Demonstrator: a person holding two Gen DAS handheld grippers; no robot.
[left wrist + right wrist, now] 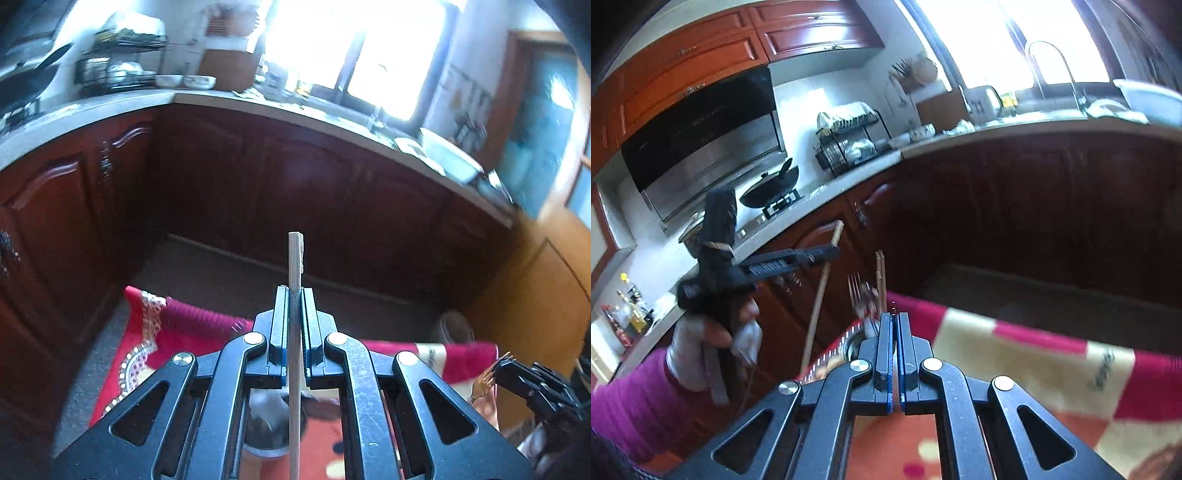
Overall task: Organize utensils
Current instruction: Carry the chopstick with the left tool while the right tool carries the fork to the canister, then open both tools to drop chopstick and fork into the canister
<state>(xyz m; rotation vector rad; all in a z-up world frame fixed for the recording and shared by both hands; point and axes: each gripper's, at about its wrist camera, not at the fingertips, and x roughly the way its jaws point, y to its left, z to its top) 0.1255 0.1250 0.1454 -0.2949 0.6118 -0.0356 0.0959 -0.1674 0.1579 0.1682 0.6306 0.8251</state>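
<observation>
Chopstick (294, 266) stands clamped upright in my left tongs (295, 295) above the red-clothed desk (192, 325), held clear for sorting, while my right tongs (896, 317) are closed and empty.

The chopstick (294, 332) looked like pale matt wood, the fork (484, 380) shiny metal, the tablecloth (1015, 354) woven fabric.

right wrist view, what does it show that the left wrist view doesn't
Only the right wrist view: the range hood, and a hand in a purple sleeve holding the left gripper. Only the left wrist view: the door at the right. Both: the chopstick clamped in the left gripper, the fork, the red cloth, the wok and the dish rack.
</observation>
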